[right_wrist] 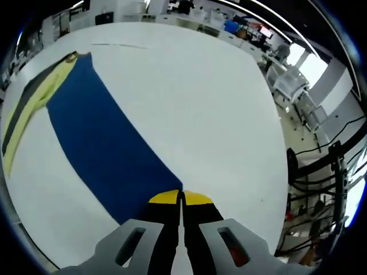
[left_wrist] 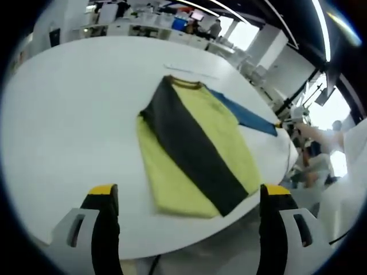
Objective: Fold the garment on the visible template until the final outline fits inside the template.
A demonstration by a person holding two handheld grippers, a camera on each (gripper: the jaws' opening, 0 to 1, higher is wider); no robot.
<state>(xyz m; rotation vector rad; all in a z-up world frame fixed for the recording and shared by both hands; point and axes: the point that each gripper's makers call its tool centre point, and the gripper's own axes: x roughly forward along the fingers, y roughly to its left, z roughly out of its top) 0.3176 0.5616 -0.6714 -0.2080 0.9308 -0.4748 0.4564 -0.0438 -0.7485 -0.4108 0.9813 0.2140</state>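
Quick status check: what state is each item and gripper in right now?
Garment: flat on the table, one side folded over, blue sleeve stretched out.
Left gripper: open, holding nothing.
Right gripper: shut on the blue sleeve's end.

big white table is taking up most of the space, with an open office sitting behind it. desks are lining the far side, ceiling light strips are glowing overhead, and daylight is pouring through bright windows. cables are trailing beside the table edge.
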